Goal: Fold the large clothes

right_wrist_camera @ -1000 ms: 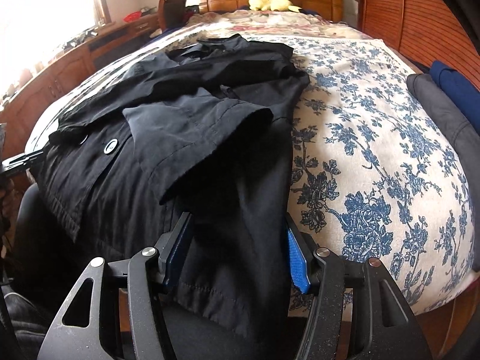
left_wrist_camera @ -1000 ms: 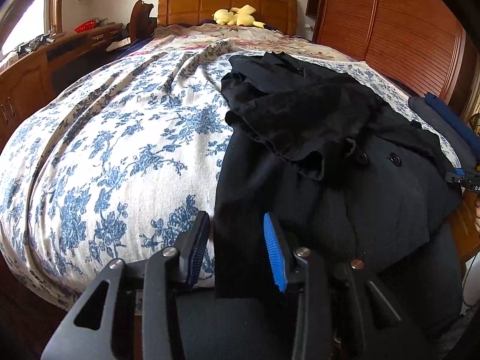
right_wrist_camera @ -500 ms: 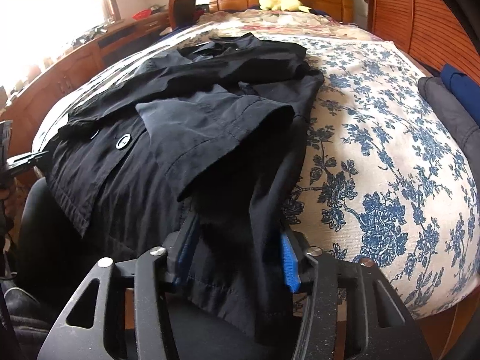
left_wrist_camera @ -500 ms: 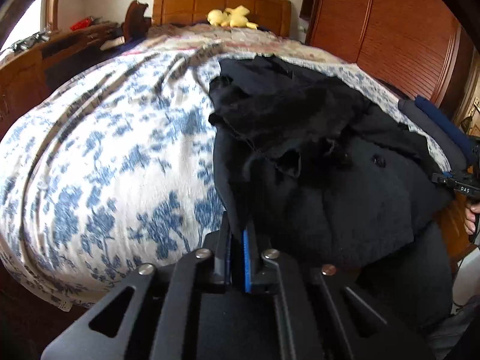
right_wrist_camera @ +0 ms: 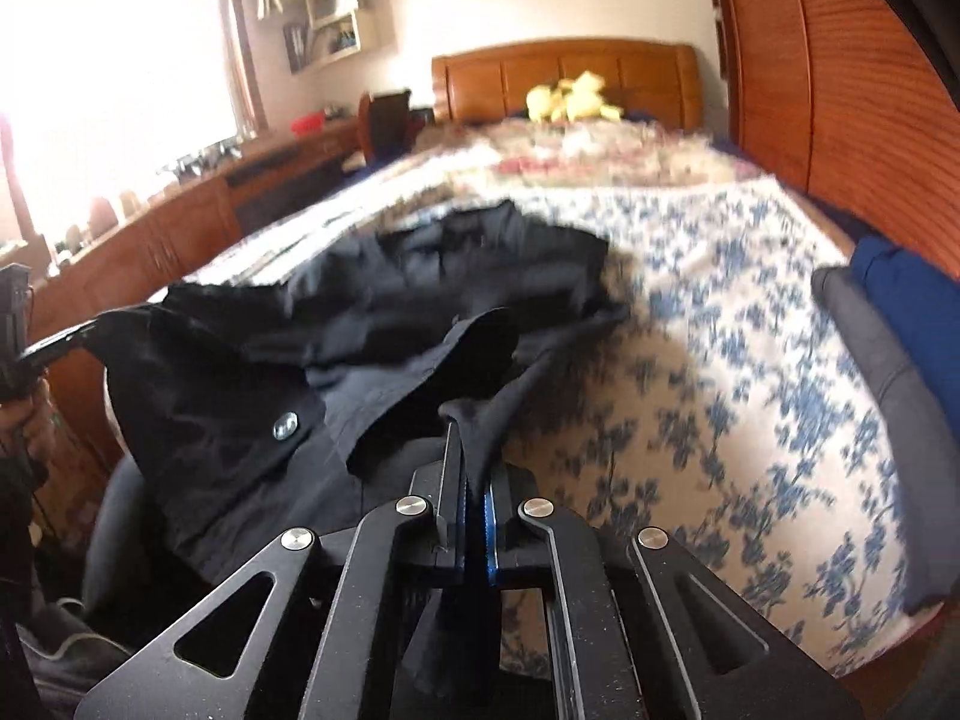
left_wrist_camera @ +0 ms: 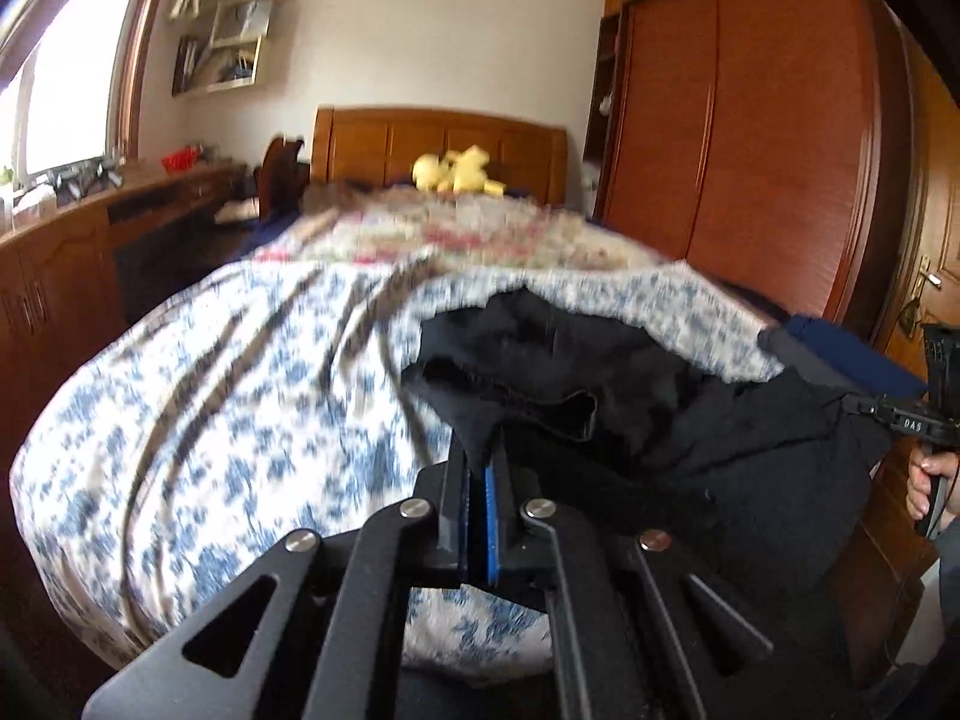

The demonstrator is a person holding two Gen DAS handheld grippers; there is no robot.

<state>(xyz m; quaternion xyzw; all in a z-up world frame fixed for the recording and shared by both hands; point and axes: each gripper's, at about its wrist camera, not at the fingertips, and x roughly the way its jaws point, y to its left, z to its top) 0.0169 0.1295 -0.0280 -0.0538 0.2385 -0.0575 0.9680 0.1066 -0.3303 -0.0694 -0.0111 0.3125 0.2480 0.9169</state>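
Jaws of both grippers, left (left_wrist_camera: 478, 483) and right (right_wrist_camera: 474, 489), clenched on rumpled black coat (right_wrist_camera: 384, 324), hem bunched.

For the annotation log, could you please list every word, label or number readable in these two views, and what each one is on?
"DAS": white letters on the body of the right gripper, seen at the right edge of the left wrist view.
The books and papers on the wall shelf are too blurred to read.
The black coat and its button show no legible label.
Nothing else bears text.
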